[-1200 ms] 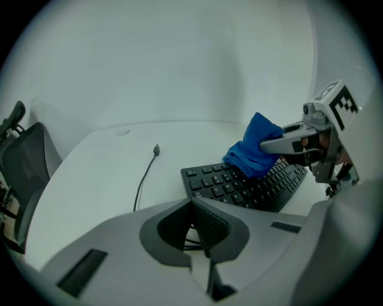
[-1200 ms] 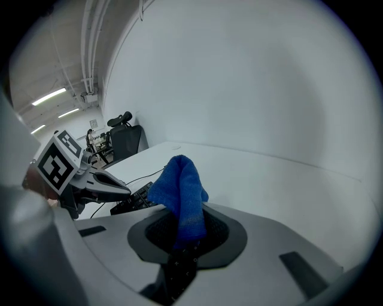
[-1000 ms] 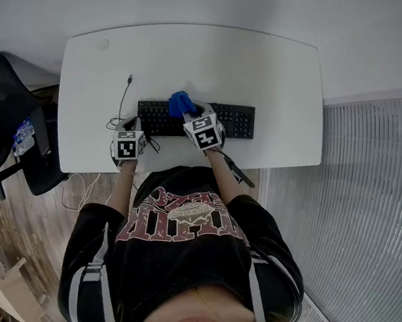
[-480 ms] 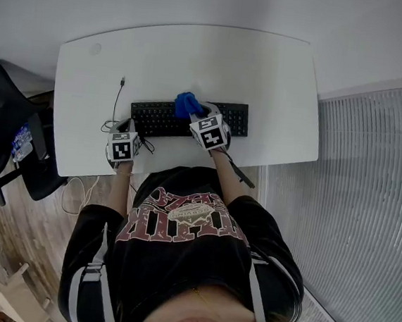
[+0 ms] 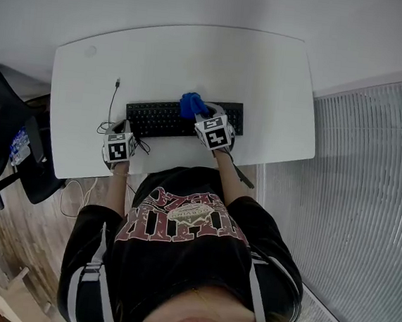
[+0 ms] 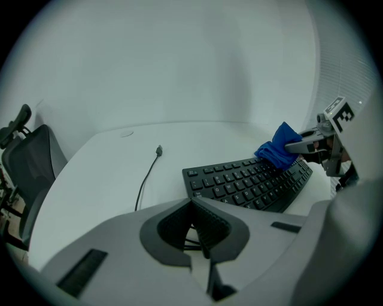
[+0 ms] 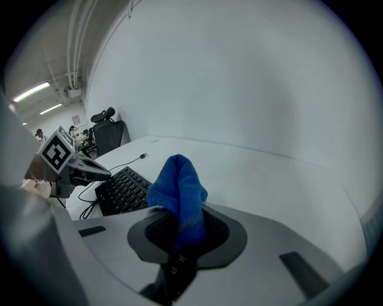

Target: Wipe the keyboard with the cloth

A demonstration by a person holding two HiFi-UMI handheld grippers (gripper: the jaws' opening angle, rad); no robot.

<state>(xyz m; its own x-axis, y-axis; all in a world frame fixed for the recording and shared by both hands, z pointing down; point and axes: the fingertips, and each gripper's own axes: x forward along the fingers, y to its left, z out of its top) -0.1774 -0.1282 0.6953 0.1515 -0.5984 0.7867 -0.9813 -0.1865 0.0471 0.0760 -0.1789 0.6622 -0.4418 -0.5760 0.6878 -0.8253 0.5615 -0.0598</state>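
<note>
1. In the head view the black keyboard (image 5: 159,119) lies mid-frame on the white desk (image 5: 197,57). Its long axis runs left to right along the desk's near edge, the right end slightly higher in the frame.
2. The blue cloth (image 5: 191,105) rests at the keyboard's far edge, right of its middle, bunched into an upright fold.
3. The right gripper (image 5: 200,115) has its 2 jaws clamped on the cloth, and in the right gripper view the fold rises out of them.
4. The left gripper (image 5: 125,127) sits at the keyboard's left end, jaws pressed together and empty.
5. Cloth and right gripper cover several keys, and the key legends are too small to read.
6. The cable (image 5: 112,102) runs toward the upper left and its plug lies loose on the desk. Its coil by the left gripper is partly hidden.
7. An office chair (image 5: 5,138) is cut off at the left edge.
</note>
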